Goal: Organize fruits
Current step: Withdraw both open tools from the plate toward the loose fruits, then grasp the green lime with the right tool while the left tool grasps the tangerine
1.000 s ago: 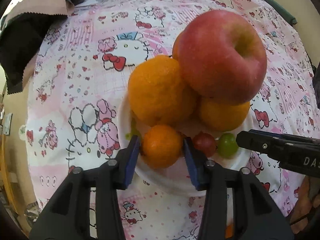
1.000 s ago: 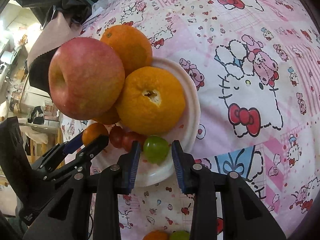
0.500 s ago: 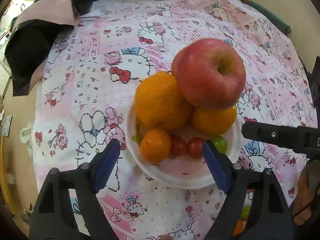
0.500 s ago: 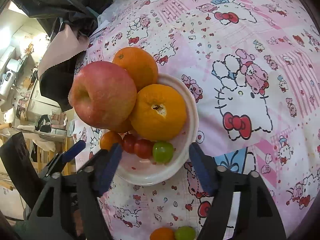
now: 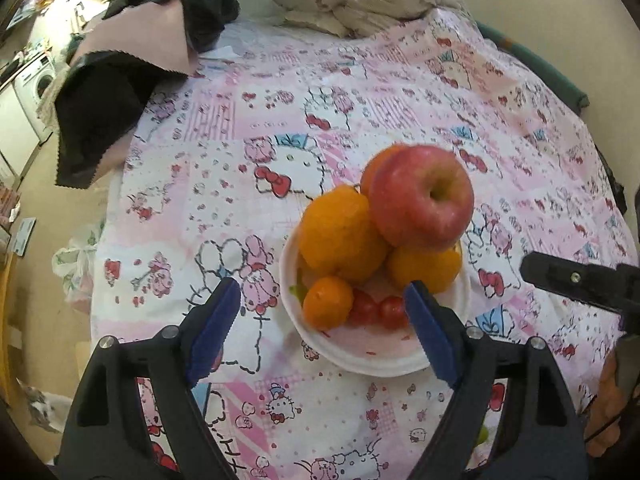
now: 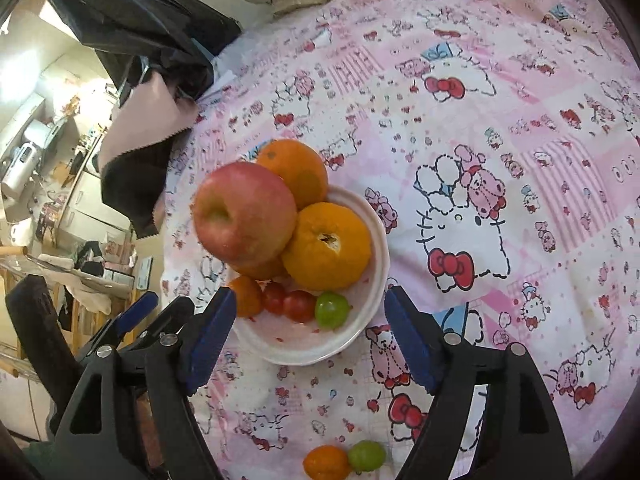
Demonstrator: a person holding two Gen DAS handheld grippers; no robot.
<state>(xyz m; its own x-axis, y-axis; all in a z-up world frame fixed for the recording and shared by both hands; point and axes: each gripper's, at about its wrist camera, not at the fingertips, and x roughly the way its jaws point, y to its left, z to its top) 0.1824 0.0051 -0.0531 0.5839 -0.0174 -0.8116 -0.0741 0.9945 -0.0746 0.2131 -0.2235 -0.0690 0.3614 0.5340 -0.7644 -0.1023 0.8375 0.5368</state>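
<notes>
At the near edge of the counter (image 6: 520,92), below the right tongs (image 6: 308,332), a small orange (image 6: 326,462) and a green grape (image 6: 366,455) lie touching outside the bowl (image 6: 372,280), nearer the right hand. Both tongs, left tongs (image 5: 324,328) included, gape wide and empty. Against the earlier frames, their jaws have just been opening, releasing a kumquat (image 5: 328,302) and another grape (image 6: 331,310) into the bowl.

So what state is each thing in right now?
Left tool: open, holding nothing, jaws just opened.
Right tool: open, holding nothing, jaws just opened wider.
White bowl: upright, piled with fruit.
Apple: perched atop oranges.
Green grape: loose in bowl.
</notes>
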